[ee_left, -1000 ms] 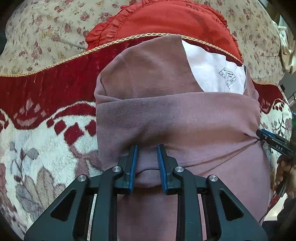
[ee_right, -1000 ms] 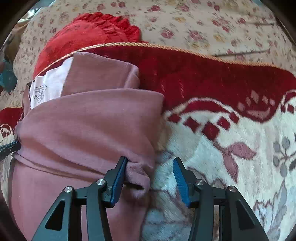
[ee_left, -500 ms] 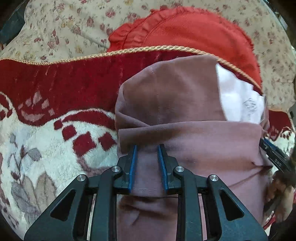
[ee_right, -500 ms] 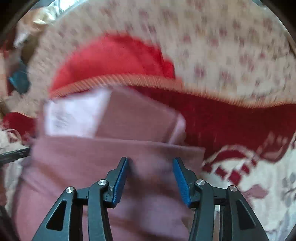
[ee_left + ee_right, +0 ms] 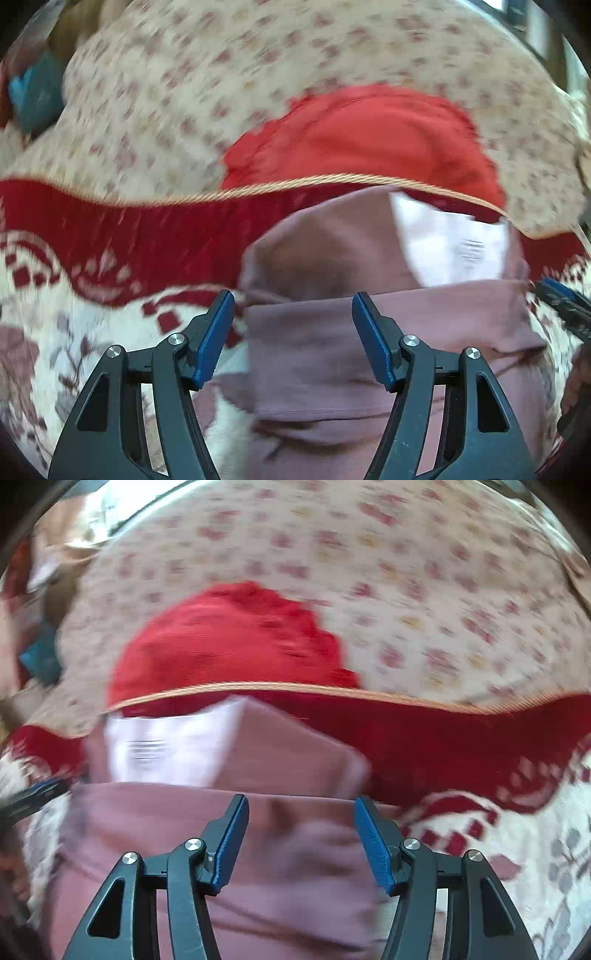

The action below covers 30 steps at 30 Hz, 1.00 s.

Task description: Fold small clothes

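- Mauve garment (image 5: 388,332) lies on a red-and-cream patterned blanket (image 5: 110,236), directly ahead of and beneath both claws. A folded-over band runs crosswise; a further layer shows beyond it.
- Left claw (image 5: 293,338): jaws spread wide, nothing between the blue pads. It hovers over the garment's left edge; left pad sits over blanket, right pad over cloth. Contact with the fabric cannot be told.
- Right claw (image 5: 301,842): jaws also spread, gripping nothing. Both pads sit over the folded band, toward its right end.
- Long axis of the folded band runs left to right across both views, square to the way the claws point. Each claw is nearer its own end of it; neither has a clear advantage for the middle.
- Judgement: the fold edge looks laid down and let go. The coming move turns on the garment's near part, low in both views; a further fold would carry it away from the claws, toward the far edge.
- White label panel (image 5: 162,746) shows on the far layer, above the band. It carries dark printed lines, too blurred to read. No brand legible.
- Red ruffled cloth (image 5: 369,140) lies beyond the blanket's gold cord edge (image 5: 295,184), on a floral sheet (image 5: 424,590).
- Both views are motion-blurred; fine detail is unreliable.
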### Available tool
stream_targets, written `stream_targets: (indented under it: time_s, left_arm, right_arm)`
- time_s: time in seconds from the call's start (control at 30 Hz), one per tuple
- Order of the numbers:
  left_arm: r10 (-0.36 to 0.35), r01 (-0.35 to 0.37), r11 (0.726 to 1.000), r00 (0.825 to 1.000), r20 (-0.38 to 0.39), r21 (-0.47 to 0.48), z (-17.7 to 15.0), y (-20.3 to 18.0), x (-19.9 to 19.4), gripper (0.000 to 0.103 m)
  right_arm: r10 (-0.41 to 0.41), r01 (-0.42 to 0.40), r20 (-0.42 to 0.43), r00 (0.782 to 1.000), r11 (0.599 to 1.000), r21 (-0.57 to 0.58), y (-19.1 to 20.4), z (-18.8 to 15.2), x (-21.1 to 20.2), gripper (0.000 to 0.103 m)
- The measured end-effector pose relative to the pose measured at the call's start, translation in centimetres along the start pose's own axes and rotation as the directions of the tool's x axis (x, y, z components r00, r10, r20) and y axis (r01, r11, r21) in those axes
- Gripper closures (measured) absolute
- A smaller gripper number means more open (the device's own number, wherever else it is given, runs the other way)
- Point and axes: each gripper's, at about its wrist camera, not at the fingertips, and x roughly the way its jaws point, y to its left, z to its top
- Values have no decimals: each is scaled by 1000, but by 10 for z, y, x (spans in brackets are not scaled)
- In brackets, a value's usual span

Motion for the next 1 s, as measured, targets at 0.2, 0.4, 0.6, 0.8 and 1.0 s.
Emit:
stream_targets:
  time_s: [0.2, 0.4, 0.6, 0.8, 1.0]
  left_arm:
    - [-5, 31, 991, 981, -196, 130, -23, -38, 39, 37]
    - [49, -18, 987, 979, -199, 159, -29, -46, 46, 35]
    - [47, -16, 988, 979, -200, 152, -33, -51, 41, 34]
    - [43, -13, 989, 978, -204, 150, -31, -46, 50, 32]
    - [47, -16, 989, 978, -205, 148, -30, -43, 53, 25]
  right_arm:
    - [25, -43, -160, 987, 993, -108, 41, -40, 54, 43]
    - [9, -20, -136, 991, 996, -84, 35, -46, 63, 27]
    - [0, -14, -146, 989, 995, -100, 42, -53, 65, 20]
    - [-7, -7, -138, 990, 995, -102, 43, -59, 65, 19]
    - [-7, -7, -134, 991, 995, -99, 40, -61, 65, 18]
